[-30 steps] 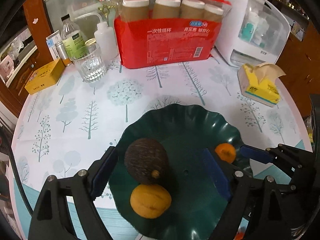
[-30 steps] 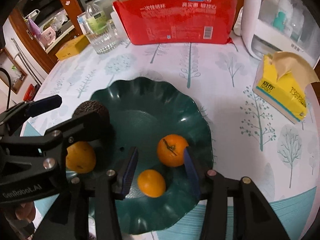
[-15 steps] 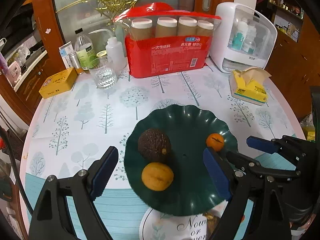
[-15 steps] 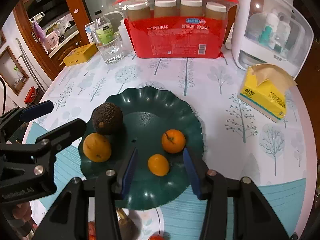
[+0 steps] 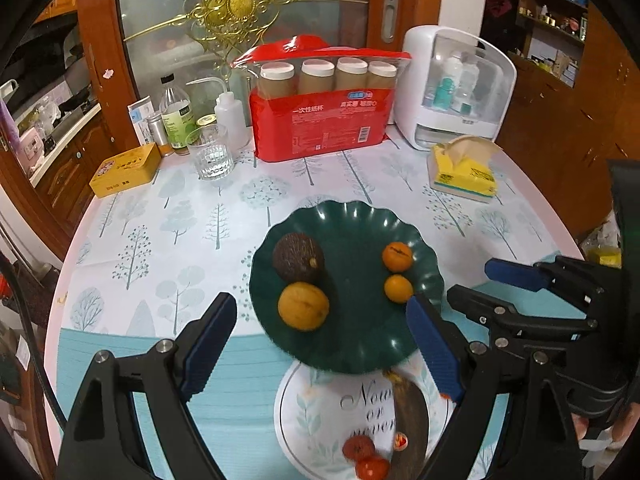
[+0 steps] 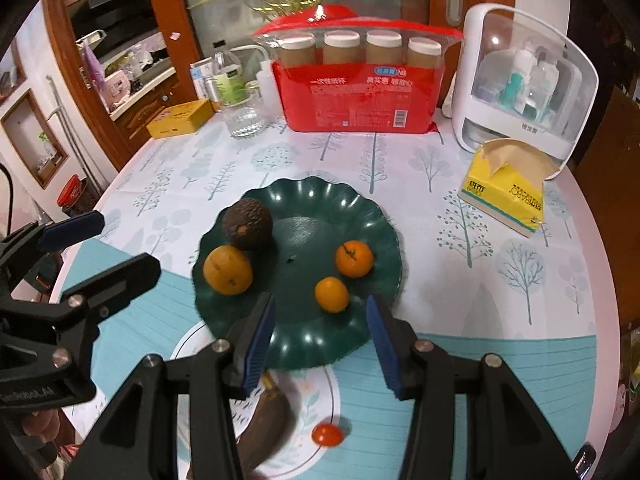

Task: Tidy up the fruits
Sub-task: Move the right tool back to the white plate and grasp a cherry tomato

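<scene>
Both the left tongs (image 5: 320, 344) and right tongs (image 6: 320, 340) hang open and empty; the green plate (image 6: 376, 216) overlaps a white plate (image 5: 304, 412) on the desk (image 5: 168, 216).

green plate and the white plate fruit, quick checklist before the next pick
1. Left tongs open and holding nothing: ok.
2. Right tongs open and holding nothing: ok.
3. Green plate has bare space in the middle for more fruit: ok.
4. Avocado, yellow-orange fruit and two small oranges lie inside the rim: ok.
5. Dark banana and red tomato on the white plate are unobstructed: not ok, green plate overlaps its far edge.
6. Banana firmness: cannot tell.
</scene>
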Tool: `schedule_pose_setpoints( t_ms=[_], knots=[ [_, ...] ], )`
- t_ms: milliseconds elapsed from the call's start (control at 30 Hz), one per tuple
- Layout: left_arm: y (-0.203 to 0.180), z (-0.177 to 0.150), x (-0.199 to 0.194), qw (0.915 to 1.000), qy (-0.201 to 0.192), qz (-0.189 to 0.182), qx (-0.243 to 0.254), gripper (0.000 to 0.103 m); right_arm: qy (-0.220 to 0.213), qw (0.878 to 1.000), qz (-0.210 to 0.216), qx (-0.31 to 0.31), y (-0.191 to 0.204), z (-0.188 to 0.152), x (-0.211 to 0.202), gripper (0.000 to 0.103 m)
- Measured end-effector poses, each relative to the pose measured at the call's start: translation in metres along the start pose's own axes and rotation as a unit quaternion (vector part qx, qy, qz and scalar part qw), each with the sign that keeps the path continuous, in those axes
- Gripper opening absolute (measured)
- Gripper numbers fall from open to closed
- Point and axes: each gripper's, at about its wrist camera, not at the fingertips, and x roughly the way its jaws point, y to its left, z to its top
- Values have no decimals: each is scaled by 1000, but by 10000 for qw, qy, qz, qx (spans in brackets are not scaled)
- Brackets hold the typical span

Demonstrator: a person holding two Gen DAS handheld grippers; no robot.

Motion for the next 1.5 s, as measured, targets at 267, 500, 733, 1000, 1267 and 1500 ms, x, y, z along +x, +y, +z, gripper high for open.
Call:
schedule_pose_setpoints(
  t_ms=[267, 500, 733, 1000, 1267, 1500],
  knots=[
    [-5, -49, -29, 10000, -7, -76, -8, 86, -175, 9995, 197, -160, 16, -45, -35, 48],
    [-11, -101, -45, 9999, -47, -129, 39, 86, -197, 9988, 429, -96, 13, -94, -53, 48],
    [-31, -146, -45, 9995, -33, -192, 262, 86, -99, 9995, 252, -135, 6, -148, -53, 48],
    [-49, -189, -23, 9978, 266, -320, 514, 86, 223, 9994, 266, -32, -3, -192, -35, 48],
    [-46, -215, -3, 9943, 777, -705, 175, 86, 283, 9990, 232, -244, -1, -203, -25, 48],
    [-53, -216, -5, 9909, 780, -1076, 188, 84, 466, 9961, 363, -650, 12, -210, -13, 48]
  ],
)
